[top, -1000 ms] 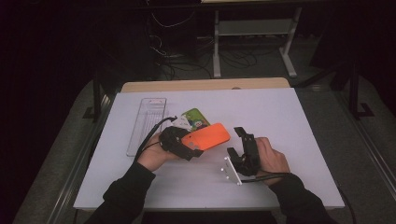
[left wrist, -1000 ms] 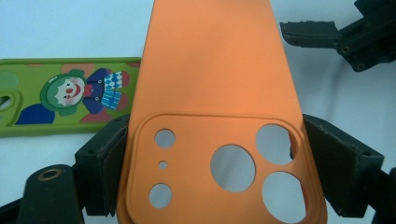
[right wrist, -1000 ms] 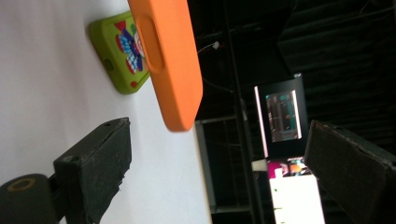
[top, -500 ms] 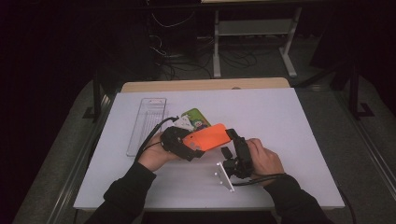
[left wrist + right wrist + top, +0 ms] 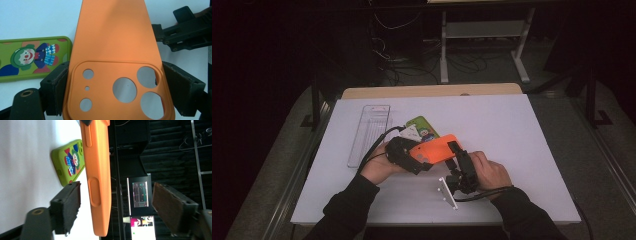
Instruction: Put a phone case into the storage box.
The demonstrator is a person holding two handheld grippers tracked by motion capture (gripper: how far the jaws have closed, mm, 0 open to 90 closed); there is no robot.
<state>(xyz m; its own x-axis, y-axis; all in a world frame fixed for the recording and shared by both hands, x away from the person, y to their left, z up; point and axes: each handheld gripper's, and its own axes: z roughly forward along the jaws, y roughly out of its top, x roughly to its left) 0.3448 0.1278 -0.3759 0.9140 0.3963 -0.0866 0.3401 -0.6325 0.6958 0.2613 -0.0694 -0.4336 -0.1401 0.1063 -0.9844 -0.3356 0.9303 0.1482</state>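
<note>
An orange phone case (image 5: 434, 149) hangs just above the white table, its camera-hole end (image 5: 117, 87) clamped between the pads of my left gripper (image 5: 112, 92), which is shut on it. My right gripper (image 5: 455, 152) straddles the case's free end from the right. In the right gripper view the case's edge (image 5: 98, 182) stands between the pads: the left pad (image 5: 72, 202) is close to it and the right pad (image 5: 170, 205) well apart. These jaws have just been closing and do not press on the case. A green clown-print case (image 5: 424, 130) lies flat behind.
A clear plastic tray (image 5: 369, 134) lies lengthwise at the table's left. The white table top (image 5: 532, 130) has open room to the right and front. Behind it are a wooden strip (image 5: 432, 90) and dark floor with cables. A lit monitor (image 5: 140, 192) glows in the background.
My right gripper has moved left to the orange case, and its jaws now stand on both sides of the free end. The left gripper and the case have stayed put.
</note>
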